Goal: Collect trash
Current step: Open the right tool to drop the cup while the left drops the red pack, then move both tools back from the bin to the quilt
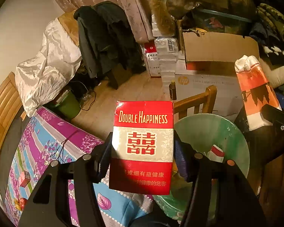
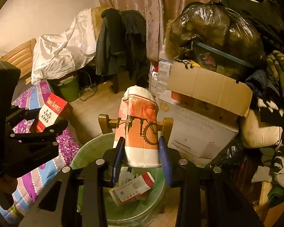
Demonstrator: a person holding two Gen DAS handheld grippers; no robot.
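My left gripper (image 1: 143, 151) is shut on a red and white cigarette pack (image 1: 143, 145) marked Double Happiness, held upright over the bed's edge, just left of the green trash bin (image 1: 234, 138). The same pack (image 2: 51, 111) and the left gripper (image 2: 37, 124) show at the left of the right wrist view. My right gripper (image 2: 141, 151) is shut on a crumpled orange and white paper cup (image 2: 140, 128) with a bicycle print, held above the bin (image 2: 151, 211). A white and red medicine box (image 2: 132, 188) lies in the bin. The cup (image 1: 255, 92) also shows at the right of the left wrist view.
A bed with a purple, blue floral cover (image 1: 53, 147) lies at the left. A wooden chair back (image 2: 108, 121) stands behind the bin. Cardboard and printer boxes (image 2: 204, 104), a full dark bag (image 2: 214, 30) and clothes crowd the right. A small green bucket (image 2: 68, 89) sits on the floor.
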